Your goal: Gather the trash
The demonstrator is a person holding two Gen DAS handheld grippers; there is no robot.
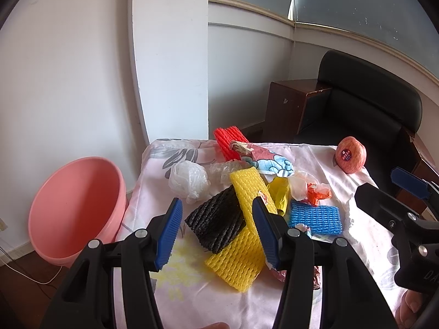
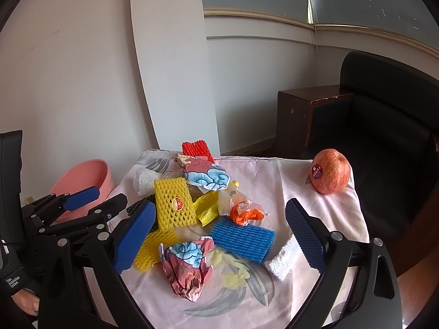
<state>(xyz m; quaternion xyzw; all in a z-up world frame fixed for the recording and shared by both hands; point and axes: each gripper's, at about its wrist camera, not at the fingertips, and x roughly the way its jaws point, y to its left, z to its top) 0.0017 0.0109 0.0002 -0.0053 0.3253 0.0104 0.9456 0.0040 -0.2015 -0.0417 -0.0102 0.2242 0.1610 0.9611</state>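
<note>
Left gripper point(image 1: 216, 234) spread wide, nothing held, straddling black foam net point(image 1: 216, 226) dead ahead, long axis slanting up-right; right gripper point(image 2: 219, 241) likewise spread, farther off.

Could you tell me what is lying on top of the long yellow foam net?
A black foam net lies across the yellow foam net, hiding its middle. Whether anything sits beneath either cannot be seen.

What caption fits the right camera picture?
Open right gripper above foam nets and a crumpled wrapper, apple behind.
</note>
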